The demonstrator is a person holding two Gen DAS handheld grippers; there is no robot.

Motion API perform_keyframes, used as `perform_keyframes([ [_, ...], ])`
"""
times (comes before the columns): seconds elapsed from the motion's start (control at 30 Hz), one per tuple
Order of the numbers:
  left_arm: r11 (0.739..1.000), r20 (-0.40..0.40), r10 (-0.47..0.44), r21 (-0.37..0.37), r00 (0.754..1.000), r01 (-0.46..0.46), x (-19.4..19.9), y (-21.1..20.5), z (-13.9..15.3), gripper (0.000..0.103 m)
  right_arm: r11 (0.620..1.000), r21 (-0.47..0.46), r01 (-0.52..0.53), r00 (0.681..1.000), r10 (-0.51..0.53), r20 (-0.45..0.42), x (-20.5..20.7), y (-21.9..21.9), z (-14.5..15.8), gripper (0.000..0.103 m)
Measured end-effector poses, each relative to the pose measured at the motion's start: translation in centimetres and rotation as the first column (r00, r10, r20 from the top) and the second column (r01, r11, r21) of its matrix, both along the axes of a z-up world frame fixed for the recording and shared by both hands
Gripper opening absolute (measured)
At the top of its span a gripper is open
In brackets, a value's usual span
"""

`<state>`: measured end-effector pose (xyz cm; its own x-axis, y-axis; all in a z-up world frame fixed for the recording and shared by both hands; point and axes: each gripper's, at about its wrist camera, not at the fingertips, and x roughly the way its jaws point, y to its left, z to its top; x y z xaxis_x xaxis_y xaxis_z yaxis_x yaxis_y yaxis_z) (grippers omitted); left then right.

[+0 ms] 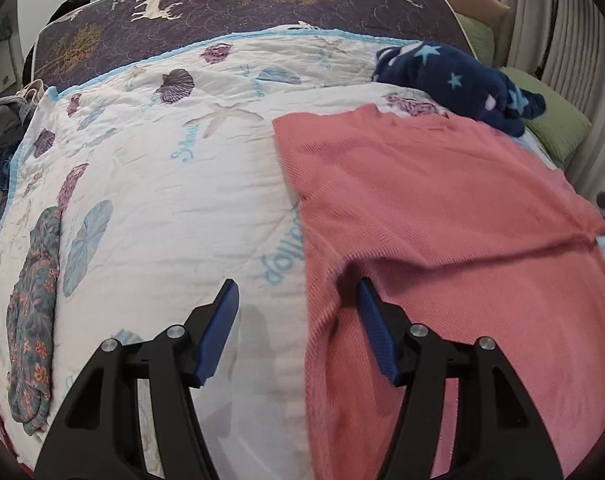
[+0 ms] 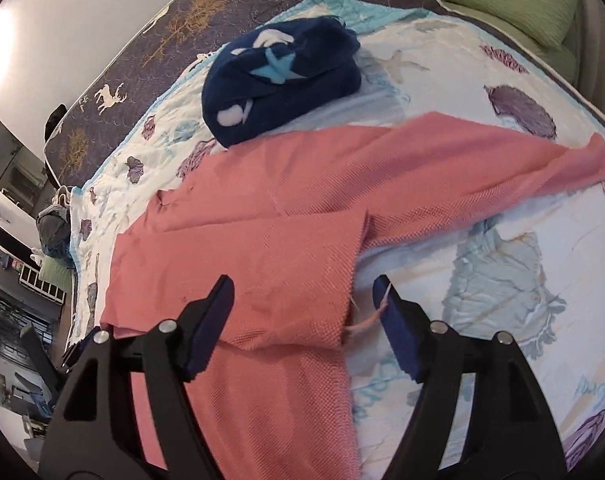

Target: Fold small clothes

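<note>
My left gripper is spread wide over the left edge of the pink top, gripping nothing; my right gripper is likewise released above its folded-in flap. The top lies flat on the quilt, one sleeve stretched out, navy star fleece bundled just beyond

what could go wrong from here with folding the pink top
1. A loose thread at the folded corner of the pink top lies against the open right gripper; it might snag and drag the fold out.
2. The sleeve lies spread out to the side, so the fold could end up lopsided.
3. The navy star-print garment sits right at the top's far edge and may get caught up.
</note>
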<state>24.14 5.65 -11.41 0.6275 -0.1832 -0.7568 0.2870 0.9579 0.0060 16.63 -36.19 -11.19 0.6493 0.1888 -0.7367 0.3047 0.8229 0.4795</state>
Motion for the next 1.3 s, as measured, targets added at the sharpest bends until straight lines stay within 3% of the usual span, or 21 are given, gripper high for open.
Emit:
perform_keyframes([
  [0.07,0.998,0.020,0.061,-0.017,0.998,-0.061,1.0,0.9,0.5,0.054,1.000,-0.005,0.001,1.000,-0.001,-0.004,0.2,0.1,-0.1,0.073],
  [0.2,0.979,-0.006,0.172,-0.108,0.985,-0.172,1.7,4.2,0.7,0.054,1.000,-0.011,-0.016,1.000,0.016,0.019,0.3,0.7,0.5,0.073],
  [0.33,0.980,-0.051,0.151,-0.122,0.987,-0.156,1.1,5.1,-0.4,0.055,0.998,-0.065,-0.028,0.999,0.031,0.035,0.2,1.1,1.3,0.073],
  [0.47,0.977,-0.002,0.164,-0.135,0.986,-0.163,-0.2,5.6,0.9,0.056,0.997,-0.063,-0.044,0.998,0.047,0.041,0.1,1.1,1.4,0.073],
  [0.57,0.973,0.044,0.139,-0.194,0.989,-0.128,-0.7,5.6,3.0,0.057,0.994,-0.094,-0.057,0.998,0.060,0.028,0.4,1.3,1.3,0.073],
  [0.63,0.982,0.072,0.093,-0.172,0.993,-0.079,0.1,4.2,4.1,0.057,0.993,-0.106,-0.058,0.998,0.061,0.020,1.3,1.4,1.2,0.073],
  [0.7,0.994,0.070,0.055,-0.099,0.996,-0.048,1.9,2.1,4.4,0.057,0.991,-0.113,-0.066,0.998,0.068,0.010,2.4,1.4,1.2,0.073],
  [0.9,0.999,-0.064,0.045,-0.018,0.997,-0.046,9.9,-1.1,1.2,0.057,0.990,-0.117,-0.074,0.996,0.068,-0.054,4.7,1.3,-0.1,0.070],
  [0.93,0.998,-0.087,0.043,-0.033,0.995,-0.046,10.8,-1.3,0.6,0.054,0.990,-0.118,-0.081,0.996,0.074,-0.056,4.9,1.4,-0.3,0.059],
  [0.97,0.998,-0.103,0.037,-0.054,0.994,-0.043,11.2,-1.4,0.4,0.044,0.988,-0.122,-0.094,0.994,0.087,-0.061,5.1,1.6,-0.5,0.048],
  [1.0,0.995,-0.130,0.014,-0.099,0.991,-0.027,11.7,-1.4,0.2,0.003,0.984,-0.135,-0.119,0.991,0.109,-0.075,5.4,2.0,-0.7,0.014],
  [1.03,0.992,-0.141,0.011,-0.125,0.990,-0.028,11.8,-1.3,0.2,0.002,0.980,-0.140,-0.141,0.988,0.130,-0.082,5.7,2.5,-0.8,0.005],
  [1.17,0.975,-0.045,0.068,-0.207,0.997,-0.076,11.6,0.7,2.5,0.002,0.978,-0.180,-0.102,0.992,0.114,0.057,5.0,2.8,1.3,0.005],
  [1.23,0.960,-0.060,0.102,-0.257,0.993,-0.114,12.0,1.9,2.4,0.002,0.986,-0.144,-0.087,0.988,0.103,0.111,5.0,2.3,1.9,0.007],
  [1.3,0.964,-0.056,0.169,-0.201,0.984,-0.177,12.6,2.6,1.6,0.001,0.983,-0.156,-0.098,0.993,0.107,0.046,6.4,2.1,0.9,0.018],
])
